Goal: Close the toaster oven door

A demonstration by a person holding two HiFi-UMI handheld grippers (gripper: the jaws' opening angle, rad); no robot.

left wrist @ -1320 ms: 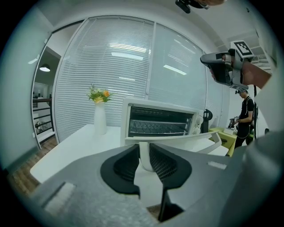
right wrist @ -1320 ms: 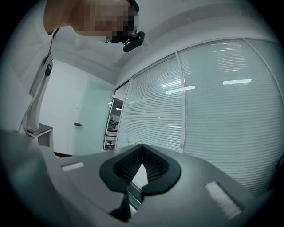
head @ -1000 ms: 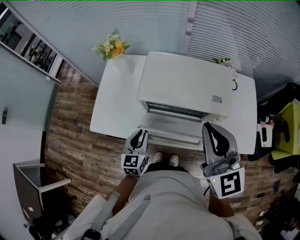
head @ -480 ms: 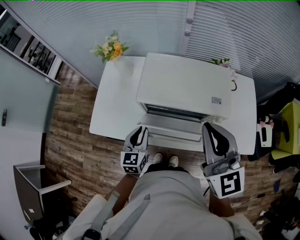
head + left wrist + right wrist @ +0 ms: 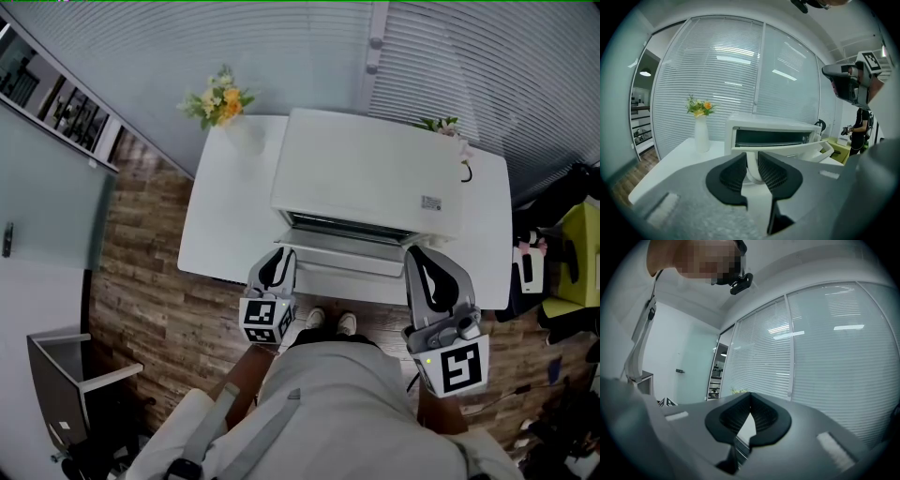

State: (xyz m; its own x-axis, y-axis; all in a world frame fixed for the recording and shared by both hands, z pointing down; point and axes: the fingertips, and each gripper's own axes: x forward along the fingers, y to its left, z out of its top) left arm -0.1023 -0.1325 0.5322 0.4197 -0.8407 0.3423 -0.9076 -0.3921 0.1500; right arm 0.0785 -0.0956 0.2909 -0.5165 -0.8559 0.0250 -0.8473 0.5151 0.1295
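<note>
Oven (image 5: 375,173): white, on table (image 5: 217,216)
Door (image 5: 349,253): partly open, oven's front
Left gripper (image 5: 279,259): at door's left end
Right gripper (image 5: 419,255): by oven's right front corner

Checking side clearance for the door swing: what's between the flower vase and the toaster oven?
Nothing: only bare white table between the vase and the toaster oven, clearest in the left gripper view.

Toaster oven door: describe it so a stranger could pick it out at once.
On the white table by the blinds stands a big white toaster oven. Its door is the flap on the front, tilted partly open toward the person, the left gripper clamped on its left end. Unlike the flower vase at the table's far corner, it is hinged.
</note>
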